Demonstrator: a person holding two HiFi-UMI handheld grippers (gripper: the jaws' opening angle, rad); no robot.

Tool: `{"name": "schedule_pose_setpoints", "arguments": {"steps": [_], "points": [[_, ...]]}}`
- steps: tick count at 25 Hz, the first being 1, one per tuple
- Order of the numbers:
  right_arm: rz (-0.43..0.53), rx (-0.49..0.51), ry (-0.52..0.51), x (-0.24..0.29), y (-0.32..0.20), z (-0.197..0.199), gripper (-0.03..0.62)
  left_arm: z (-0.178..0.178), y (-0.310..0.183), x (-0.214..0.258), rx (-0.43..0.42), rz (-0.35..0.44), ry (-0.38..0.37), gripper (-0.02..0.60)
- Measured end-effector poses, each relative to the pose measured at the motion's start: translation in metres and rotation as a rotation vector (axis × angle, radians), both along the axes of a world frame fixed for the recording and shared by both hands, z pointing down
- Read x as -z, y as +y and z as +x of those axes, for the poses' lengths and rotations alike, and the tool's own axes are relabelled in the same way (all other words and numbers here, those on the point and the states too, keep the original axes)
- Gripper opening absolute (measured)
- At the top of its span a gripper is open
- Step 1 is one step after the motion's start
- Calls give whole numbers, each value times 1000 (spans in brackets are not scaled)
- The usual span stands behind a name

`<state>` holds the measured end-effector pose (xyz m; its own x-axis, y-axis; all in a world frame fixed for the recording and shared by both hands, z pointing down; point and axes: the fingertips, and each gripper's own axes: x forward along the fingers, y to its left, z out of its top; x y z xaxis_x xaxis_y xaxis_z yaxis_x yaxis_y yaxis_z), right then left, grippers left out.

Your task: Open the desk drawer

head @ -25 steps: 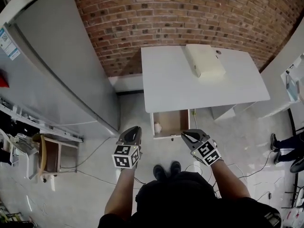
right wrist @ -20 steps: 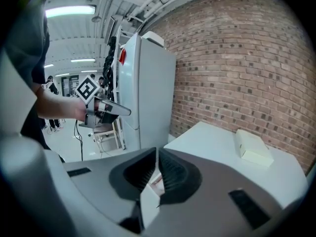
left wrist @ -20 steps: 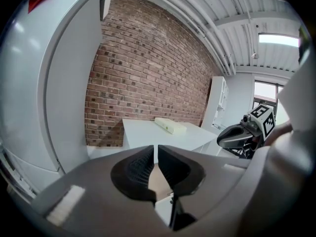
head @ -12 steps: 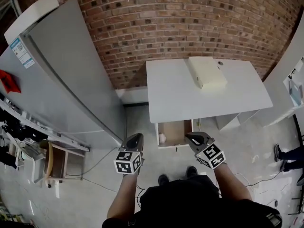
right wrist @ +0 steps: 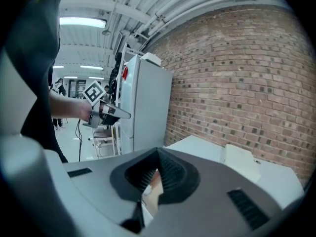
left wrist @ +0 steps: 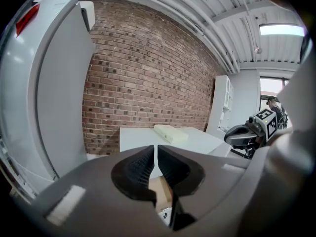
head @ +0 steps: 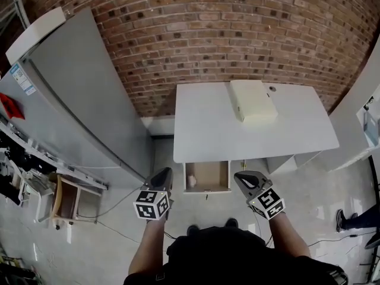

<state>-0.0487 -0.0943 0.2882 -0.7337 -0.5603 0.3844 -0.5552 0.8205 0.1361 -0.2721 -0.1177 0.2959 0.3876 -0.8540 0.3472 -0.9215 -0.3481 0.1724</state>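
Held out ahead on both forearms, tilted slightly down: left gripper jaws all but touching, right gripper jaws closing tight, both empty.

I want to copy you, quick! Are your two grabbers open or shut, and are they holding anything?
Left gripper: shut, holding nothing.
Right gripper: shut, holding nothing.

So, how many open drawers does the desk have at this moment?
1. The drawer is pulled out below the desk's front edge, toward its left end in the head view. Shut drawers, if any, would be hidden under the top.
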Motion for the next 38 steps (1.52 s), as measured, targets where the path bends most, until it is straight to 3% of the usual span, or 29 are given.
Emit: {"name": "schedule_pose_setpoints", "arguments": {"steps": [3,7,13,19,25,38], "points": [[1,-41,-123,22,-18,29,12,22,-11,19,-1,34,-14,32],[74,-163,-236,56,-50,70,12,45,-30,47,-18,86,-54,28],[143,-103,-293,92,-63,86,12,63,-38,83,30,157,-54,28],[137,12,-249,86,-58,83,12,79,-25,65,-3,108,-83,28],[143,-51,-271,91,-56,81,12,61,-24,63,19,102,-49,28],[174,-128,-258,103,-53,76,12,53,-43,87,-30,167,-28,28]]}}
